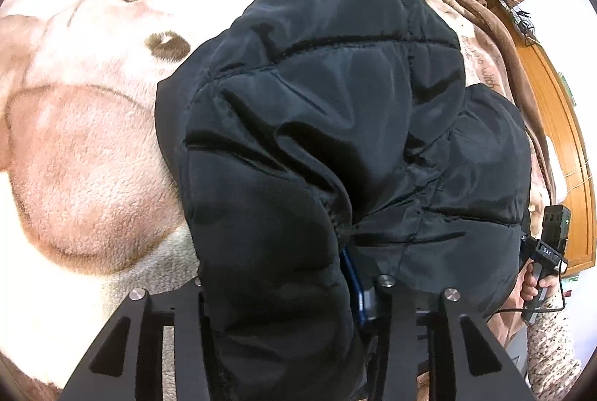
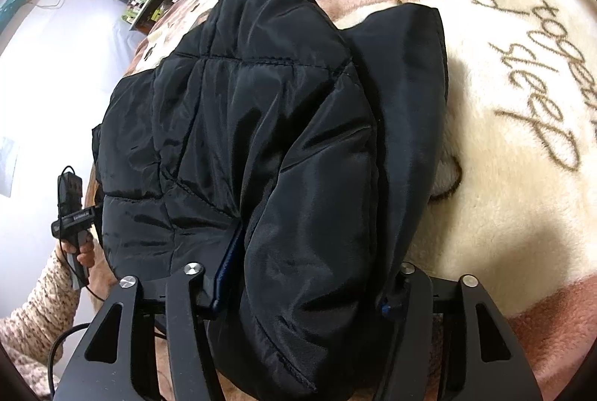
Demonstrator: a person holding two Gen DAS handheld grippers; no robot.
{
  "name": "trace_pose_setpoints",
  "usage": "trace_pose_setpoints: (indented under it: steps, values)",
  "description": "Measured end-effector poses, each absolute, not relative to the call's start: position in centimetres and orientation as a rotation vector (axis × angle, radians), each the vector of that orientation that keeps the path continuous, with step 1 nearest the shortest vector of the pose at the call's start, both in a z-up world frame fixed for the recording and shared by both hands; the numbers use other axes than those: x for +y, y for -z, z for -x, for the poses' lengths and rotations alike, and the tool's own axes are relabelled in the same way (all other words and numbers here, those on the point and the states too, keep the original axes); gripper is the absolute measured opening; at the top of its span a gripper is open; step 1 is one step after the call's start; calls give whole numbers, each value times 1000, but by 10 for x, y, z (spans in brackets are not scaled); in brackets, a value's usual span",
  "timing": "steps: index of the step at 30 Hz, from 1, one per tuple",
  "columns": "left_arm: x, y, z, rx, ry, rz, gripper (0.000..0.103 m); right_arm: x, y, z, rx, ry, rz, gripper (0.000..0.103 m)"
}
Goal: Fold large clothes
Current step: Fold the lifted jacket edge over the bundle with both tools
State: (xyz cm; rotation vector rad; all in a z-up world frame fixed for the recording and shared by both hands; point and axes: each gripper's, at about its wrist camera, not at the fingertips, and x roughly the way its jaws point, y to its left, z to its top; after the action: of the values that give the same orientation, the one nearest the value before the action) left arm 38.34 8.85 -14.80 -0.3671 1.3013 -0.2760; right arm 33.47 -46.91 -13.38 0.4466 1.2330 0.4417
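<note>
Both the left gripper point(image 1: 287, 292) and right gripper point(image 2: 302, 281) pinch thick folds of the black puffer jacket point(image 1: 335, 124), which looks bulky, soft, slippery and best held at its seams.

Left tool point(image 1: 283, 292): matte black linkage arms, silver round screw heads, triangular cut-outs.
Right tool point(image 2: 302, 281): same build, blue finger pads.
Sleeve point(image 2: 33, 304): beige speckled knit.
Cable point(image 2: 63, 337): thin, black.

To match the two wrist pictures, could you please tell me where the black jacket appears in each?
Left wrist: jacket fills the centre and right, its near fold between the gripper fingers.
Right wrist: jacket fills the centre, slightly left, near fold between the fingers.
Shared landmark: the pink and cream blanket beneath.
</note>
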Motion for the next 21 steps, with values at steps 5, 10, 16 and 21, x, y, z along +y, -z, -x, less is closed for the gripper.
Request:
trace_pose_setpoints:
  steps: [5,10,16,21]
  values:
    - [90,138,-377,1271,271,384,37,-461,122,-331,1204,-426,-404,44]
    - [98,122,-369,1219,287,397,33,-454,106,-326,1163,-419,-378,37]
    - [114,94,-359,1136,323,415,29,-443,79,-318,1080,-435,-365,32]
    - [129,73,-348,1085,335,411,28,-425,56,-314,1023,-461,-355,31]
